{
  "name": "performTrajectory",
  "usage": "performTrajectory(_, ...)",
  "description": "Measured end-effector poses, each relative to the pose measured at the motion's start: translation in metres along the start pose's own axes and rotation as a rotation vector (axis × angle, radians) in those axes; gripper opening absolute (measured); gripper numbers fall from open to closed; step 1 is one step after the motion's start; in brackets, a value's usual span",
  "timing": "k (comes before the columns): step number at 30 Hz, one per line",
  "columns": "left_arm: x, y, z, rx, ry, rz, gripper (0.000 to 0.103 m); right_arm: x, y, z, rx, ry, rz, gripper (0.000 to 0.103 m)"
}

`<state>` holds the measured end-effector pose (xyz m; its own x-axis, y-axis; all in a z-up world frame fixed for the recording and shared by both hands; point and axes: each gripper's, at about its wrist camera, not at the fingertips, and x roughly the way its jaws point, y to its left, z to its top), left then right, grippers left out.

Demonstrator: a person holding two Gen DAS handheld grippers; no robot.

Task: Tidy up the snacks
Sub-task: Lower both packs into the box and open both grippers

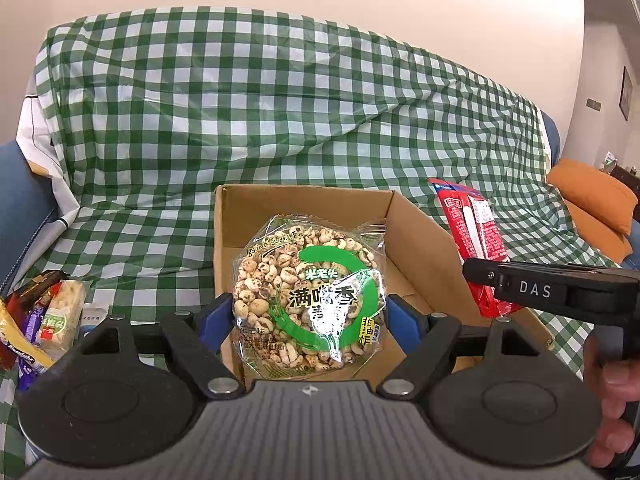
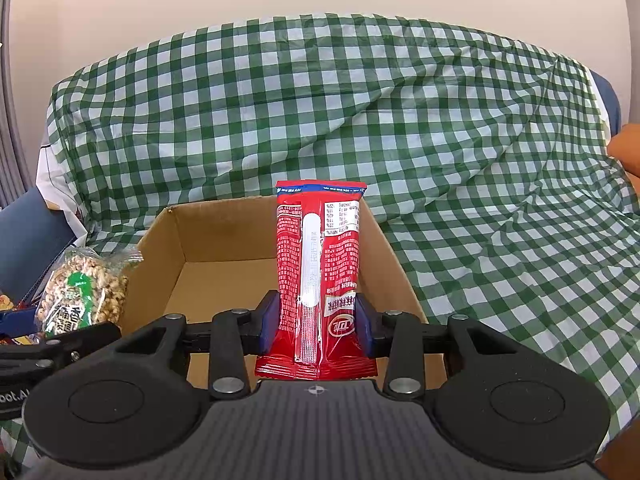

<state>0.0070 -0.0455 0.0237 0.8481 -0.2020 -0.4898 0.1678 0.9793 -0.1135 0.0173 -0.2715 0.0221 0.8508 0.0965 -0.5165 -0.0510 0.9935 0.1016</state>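
Presently, two snack packets, each held over an open cardboard box (image 2: 200,248) standing on a sofa draped in green-checked cloth (image 1: 280,100).

Left gripper (image 1: 306,312): jaws set wide, clamped on the sides of a round puffed-grain packet (image 1: 308,296). Packet upright, printed face toward the camera, hanging over the near part of the box.

Right gripper (image 2: 316,320): jaws closed on the lower end of a red snack packet (image 2: 316,264). Long axis runs away from the gripper, far end uppermost, back seam facing the camera; it stands over the box's right half.

Loose snacks (image 1: 40,320) lie left of the box. Orange cushion (image 1: 596,204) far right.
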Motion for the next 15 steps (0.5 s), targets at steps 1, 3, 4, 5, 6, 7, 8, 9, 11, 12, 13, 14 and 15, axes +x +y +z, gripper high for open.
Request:
performTrajectory(1,0.001,-0.001,0.000,0.000,0.004,-0.005,0.084,0.000,0.000,0.000,-0.001,0.000,-0.001,0.041)
performTrajectory(3,0.002,-0.004,-0.001,0.009,0.005,-0.013,0.084,0.000,0.000,0.000,-0.001,-0.002,-0.003,0.041)
performTrajectory(4,0.003,-0.006,-0.001,0.016,0.004,-0.015,0.084,0.000,0.000,0.000,-0.001,-0.003,-0.004,0.041)
performTrajectory(5,0.003,-0.007,-0.001,0.021,0.002,-0.018,0.084,0.000,0.000,0.000,-0.001,-0.004,-0.006,0.041)
performTrajectory(6,0.004,-0.008,-0.001,0.022,0.001,-0.021,0.084,-0.001,0.000,0.000,-0.001,-0.005,-0.008,0.041)
performTrajectory(7,0.004,-0.009,-0.001,0.023,0.000,-0.023,0.084,-0.001,0.000,0.000,-0.001,-0.006,-0.009,0.041)
performTrajectory(8,0.005,-0.009,-0.001,0.024,0.000,-0.026,0.084,-0.001,0.000,0.000,0.000,-0.005,-0.012,0.041)
performTrajectory(9,0.005,-0.009,-0.001,0.024,-0.001,-0.028,0.084,-0.001,0.000,0.000,0.000,-0.004,-0.014,0.041)
performTrajectory(11,0.006,-0.009,0.000,0.020,0.000,-0.033,0.084,-0.001,0.000,0.000,0.000,-0.003,-0.017,0.042)
performTrajectory(12,0.006,-0.009,0.000,0.017,0.001,-0.039,0.084,-0.001,0.000,-0.001,0.000,-0.003,-0.018,0.042)
performTrajectory(13,0.005,-0.010,0.000,0.014,-0.001,-0.044,0.085,-0.001,0.000,-0.001,0.000,-0.001,-0.018,0.043)
performTrajectory(14,0.005,-0.010,0.000,0.017,-0.006,-0.049,0.086,-0.001,0.000,-0.001,0.000,0.000,-0.017,0.044)
performTrajectory(15,0.004,-0.011,0.000,0.025,-0.010,-0.050,0.089,0.000,0.002,0.000,-0.002,-0.001,-0.023,0.045)
